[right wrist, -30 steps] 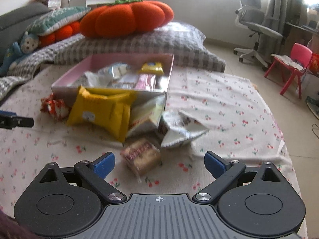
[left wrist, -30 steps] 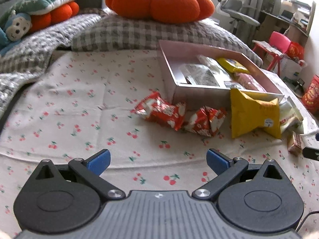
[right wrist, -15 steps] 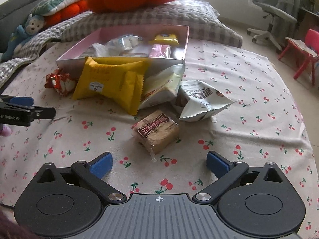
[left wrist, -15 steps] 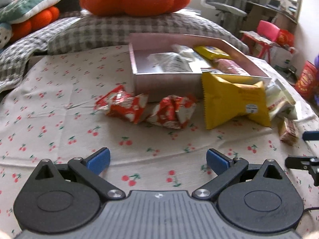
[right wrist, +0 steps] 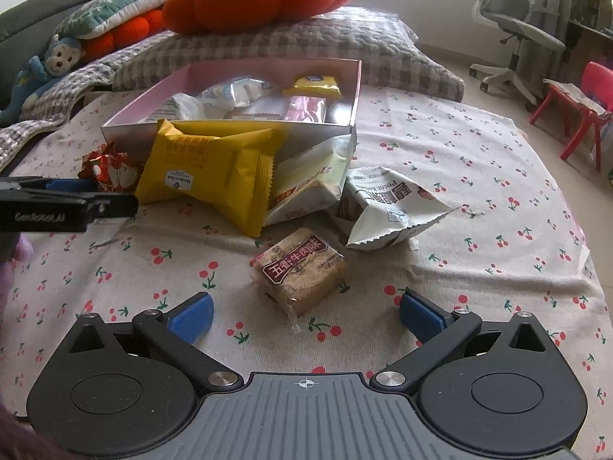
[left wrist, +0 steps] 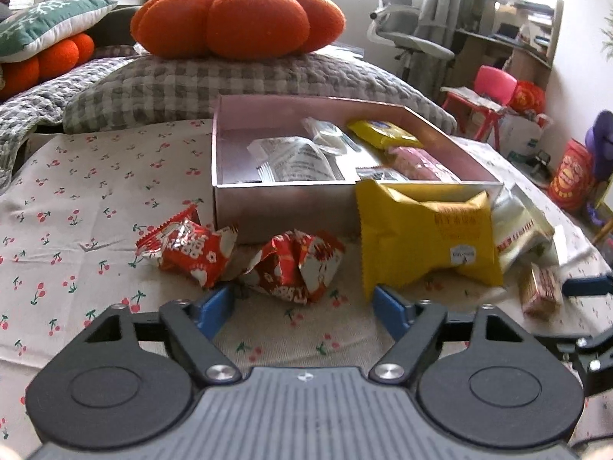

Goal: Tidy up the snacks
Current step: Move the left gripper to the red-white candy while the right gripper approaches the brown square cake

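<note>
Snacks lie on the cherry-print bed beside the pink box point(left wrist: 291, 207), more inside it. Left tool point(left wrist: 302, 301) has just been closing, jaws part-open and flanking 1 crumpled red packet point(left wrist: 295, 264) without pressing it. Right tool point(right wrist: 304, 316) gapes wide over the brown bar point(right wrist: 302, 272), gripping nothing. A yellow bag point(right wrist: 214, 176) leans against the box front.

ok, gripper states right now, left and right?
Left gripper: open, jaws have just been closing, red snack ahead of the tips, not gripped.
Right gripper: wide open, empty, brown snack just ahead.
</note>
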The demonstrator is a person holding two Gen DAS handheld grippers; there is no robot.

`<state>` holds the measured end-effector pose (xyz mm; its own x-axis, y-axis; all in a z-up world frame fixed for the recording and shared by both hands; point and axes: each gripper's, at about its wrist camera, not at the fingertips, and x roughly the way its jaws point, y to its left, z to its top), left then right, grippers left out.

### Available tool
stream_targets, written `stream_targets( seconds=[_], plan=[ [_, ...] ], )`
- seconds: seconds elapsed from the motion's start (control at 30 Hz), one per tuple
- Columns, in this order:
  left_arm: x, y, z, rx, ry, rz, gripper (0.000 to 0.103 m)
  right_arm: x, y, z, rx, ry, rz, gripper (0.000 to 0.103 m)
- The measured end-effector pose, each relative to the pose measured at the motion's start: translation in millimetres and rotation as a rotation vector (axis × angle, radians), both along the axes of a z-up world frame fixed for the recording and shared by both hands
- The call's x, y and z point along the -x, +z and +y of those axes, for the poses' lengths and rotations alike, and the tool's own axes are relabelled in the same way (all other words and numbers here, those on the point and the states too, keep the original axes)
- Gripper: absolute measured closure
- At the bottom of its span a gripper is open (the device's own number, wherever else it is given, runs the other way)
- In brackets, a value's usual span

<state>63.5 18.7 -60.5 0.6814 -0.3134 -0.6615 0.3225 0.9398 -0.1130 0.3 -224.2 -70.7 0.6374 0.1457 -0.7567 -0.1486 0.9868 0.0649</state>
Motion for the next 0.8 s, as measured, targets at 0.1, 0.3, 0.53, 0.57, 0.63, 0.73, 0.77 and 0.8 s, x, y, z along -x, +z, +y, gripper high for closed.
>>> stream_targets(
  seconds=[0.1,0.3,0.53,0.57,0.63,0.73,0.77,0.8],
  plan=[
    [-0.9,-0.2,1.1,0.017,0.011,-0.005,0.032,0.6,-0.2,-0.3,-0.001,0.0,-0.004,0.0],
    [-1.2,1.2,6.3,0.062,0.046,0.001,0.039,0.9,0.1,-0.6,-0.001,0.004,-0.005,0.0],
    [-4.5,2.7,8.9,0.1,0.094,0.021,0.043,2.9,1.5,0.7,-0.007,0.014,-0.019,0.004],
    [-4.4,3.0,7.5,0.098,0.101,0.021,0.043,3.0,1.8,1.1,-0.007,0.016,-0.021,0.005],
    [-4.8,3.2,5.1,0.09,0.111,0.018,0.043,2.7,2.3,1.6,-0.008,0.019,-0.024,0.007],
    [-6.5,2.8,3.0,0.087,0.126,0.016,0.043,2.5,2.6,2.2,-0.011,0.021,-0.029,0.009],
    [-7.0,2.8,2.6,0.088,0.131,0.016,0.043,2.4,2.8,2.3,-0.011,0.021,-0.03,0.01],
    [-8.6,2.5,2.6,0.091,0.134,0.017,0.042,2.5,3.0,2.3,-0.012,0.022,-0.032,0.011]
  ],
)
